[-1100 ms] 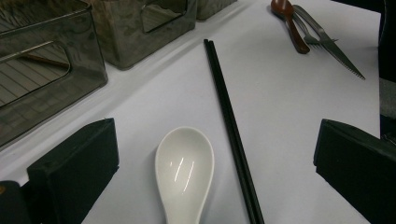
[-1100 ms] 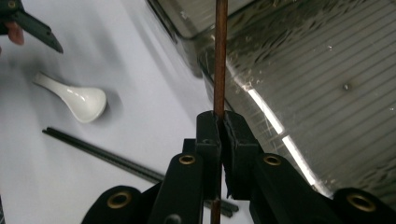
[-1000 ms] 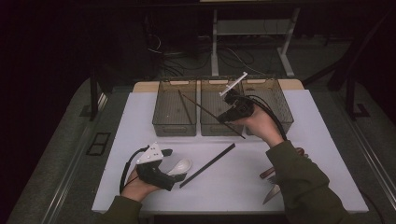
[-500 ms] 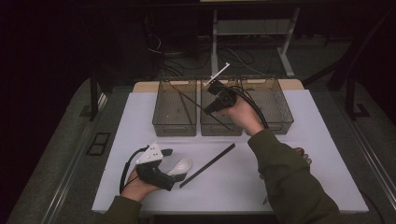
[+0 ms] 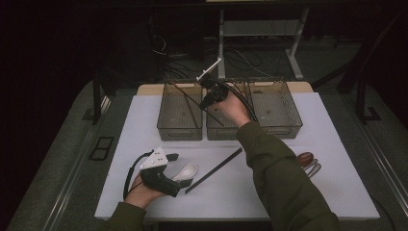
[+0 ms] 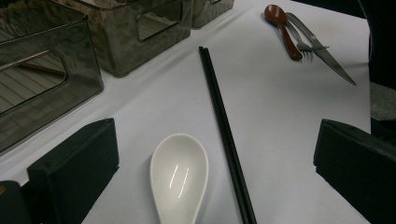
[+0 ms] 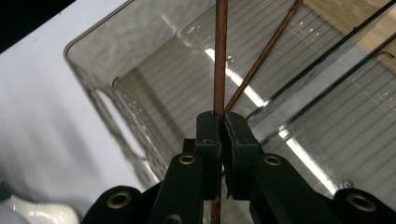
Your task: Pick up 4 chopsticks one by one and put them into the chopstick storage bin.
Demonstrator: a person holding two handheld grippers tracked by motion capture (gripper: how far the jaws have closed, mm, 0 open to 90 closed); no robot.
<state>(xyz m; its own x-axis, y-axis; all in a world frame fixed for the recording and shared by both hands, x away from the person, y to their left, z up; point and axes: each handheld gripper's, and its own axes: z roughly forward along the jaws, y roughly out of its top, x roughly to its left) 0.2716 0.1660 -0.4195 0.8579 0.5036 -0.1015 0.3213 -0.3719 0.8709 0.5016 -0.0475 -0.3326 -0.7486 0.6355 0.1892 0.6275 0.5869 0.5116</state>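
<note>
Over the left bin (image 5: 179, 118), the right claw (image 5: 206, 86) pinches a brown chopstick (image 7: 220, 56) tight between its jaws, the stick angling down into that bin beside a second brown one (image 7: 261, 58) already lying inside. A second ago the claw hung over the middle bin (image 5: 226, 130); it has since swung across, so the drop looks close. Nearer the person, the left claw (image 6: 205, 163) rests on the desk (image 5: 337, 192), jaws spread around a white spoon (image 6: 179, 172) without touching it. Black chopsticks (image 6: 224, 130) lie just beside the spoon, other cutlery (image 6: 303, 42) well apart.
</note>
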